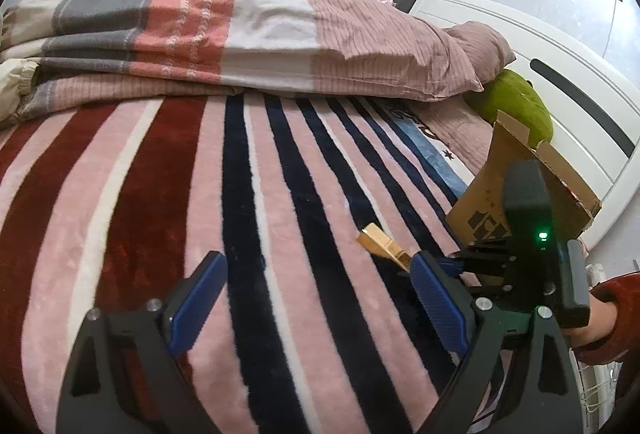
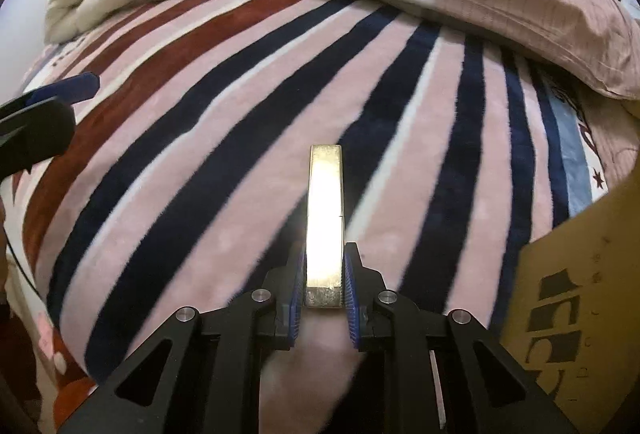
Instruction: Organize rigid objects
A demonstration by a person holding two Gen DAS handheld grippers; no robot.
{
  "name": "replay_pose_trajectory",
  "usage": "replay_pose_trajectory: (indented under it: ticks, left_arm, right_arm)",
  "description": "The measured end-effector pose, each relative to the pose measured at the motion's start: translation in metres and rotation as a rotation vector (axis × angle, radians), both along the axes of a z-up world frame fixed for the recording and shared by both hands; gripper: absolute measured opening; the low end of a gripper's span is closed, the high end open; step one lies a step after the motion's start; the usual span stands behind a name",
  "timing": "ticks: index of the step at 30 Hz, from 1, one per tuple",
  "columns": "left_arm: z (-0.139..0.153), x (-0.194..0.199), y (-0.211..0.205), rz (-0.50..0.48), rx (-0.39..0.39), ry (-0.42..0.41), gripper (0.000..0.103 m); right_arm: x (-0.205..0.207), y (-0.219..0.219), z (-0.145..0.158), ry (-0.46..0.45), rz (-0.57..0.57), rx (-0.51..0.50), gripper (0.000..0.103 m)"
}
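Shiny gold bar (image 2: 324, 218), long and hard, sticking straight out ahead. Pinched at its near end by the right gripper (image 2: 323, 282), blue fingers (image 2: 352, 294) pressed tight on both sides. Held by the narrow sides, most likely so it cannot slip or spin. Looks lifted a little above the striped blanket (image 2: 200, 174) of the bed, though hard to be sure.

Just to the right, a brown cardboard box (image 2: 580, 294) with black printing on its wall. Top flaps open in the left view (image 1: 532, 170). Probably the home for the bar, so the carrying makes sense. Box wall very near the right gripper, so care needed not to bump the bar's far end on the cardboard edge. Bar likely has to go up and over that rim first.

Left gripper (image 1: 316, 298) low over the blanket, fingers wide apart, nothing between them. Seen from there, the gold bar (image 1: 384, 244) pokes out right beside the left gripper's right-hand finger, so little room on that side.

Plenty of open blanket ahead and to the left. Farther back, a folded quilt (image 1: 192, 26) piled high like a wall. Green plush toy (image 1: 520, 102) tucked by the white headboard (image 1: 560, 46), behind the box.
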State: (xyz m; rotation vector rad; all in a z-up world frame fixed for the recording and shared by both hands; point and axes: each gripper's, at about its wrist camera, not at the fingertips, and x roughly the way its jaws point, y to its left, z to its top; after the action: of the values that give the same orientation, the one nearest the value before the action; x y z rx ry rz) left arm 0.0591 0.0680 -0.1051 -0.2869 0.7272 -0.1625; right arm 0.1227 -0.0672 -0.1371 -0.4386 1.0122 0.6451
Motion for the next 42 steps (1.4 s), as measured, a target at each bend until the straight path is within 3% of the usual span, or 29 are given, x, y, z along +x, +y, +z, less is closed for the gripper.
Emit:
replay_pose_trajectory:
  ticks: [6, 11, 15, 18, 22, 26, 32, 36, 39, 42]
  left_arm:
    - [0.009, -0.001, -0.006, -0.028, -0.016, -0.001, 0.091]
    - [0.038, 0.000, -0.022, -0.109, -0.076, -0.041, 0.086]
    - [0.084, 0.002, -0.050, -0.205, -0.113, -0.118, 0.061]
    - [0.114, 0.008, -0.075, -0.252, -0.112, -0.167, 0.039]
    - [0.135, 0.027, -0.117, -0.313, -0.084, -0.178, 0.034]
    - [0.136, 0.060, -0.170, -0.383, -0.060, -0.123, 0.033]
    - [0.110, 0.111, -0.233, -0.435, -0.025, 0.055, 0.033]
    - [0.092, 0.134, -0.253, -0.433, 0.026, 0.165, 0.034]
    - [0.087, 0.140, -0.258, -0.423, 0.042, 0.201, 0.035]
    - [0.087, 0.136, -0.255, -0.409, 0.061, 0.193, 0.050]
  right_arm:
    - [0.007, 0.006, -0.003, -0.037, 0.036, 0.041, 0.013]
    - [-0.030, 0.003, 0.059, -0.106, 0.147, 0.213, 0.013]
    - [-0.056, -0.026, 0.125, -0.194, 0.190, 0.362, 0.013]
    - [-0.057, -0.049, 0.149, -0.227, 0.165, 0.406, 0.013]
    - [-0.046, -0.094, 0.169, -0.247, 0.107, 0.442, 0.013]
    - [-0.024, -0.135, 0.168, -0.222, 0.030, 0.430, 0.013]
    - [0.022, -0.182, 0.142, -0.077, -0.091, 0.334, 0.013]
    - [0.051, -0.190, 0.121, 0.029, -0.108, 0.232, 0.013]
    - [0.055, -0.190, 0.113, 0.059, -0.103, 0.179, 0.013]
    - [0.056, -0.188, 0.109, 0.095, -0.101, 0.126, 0.014]
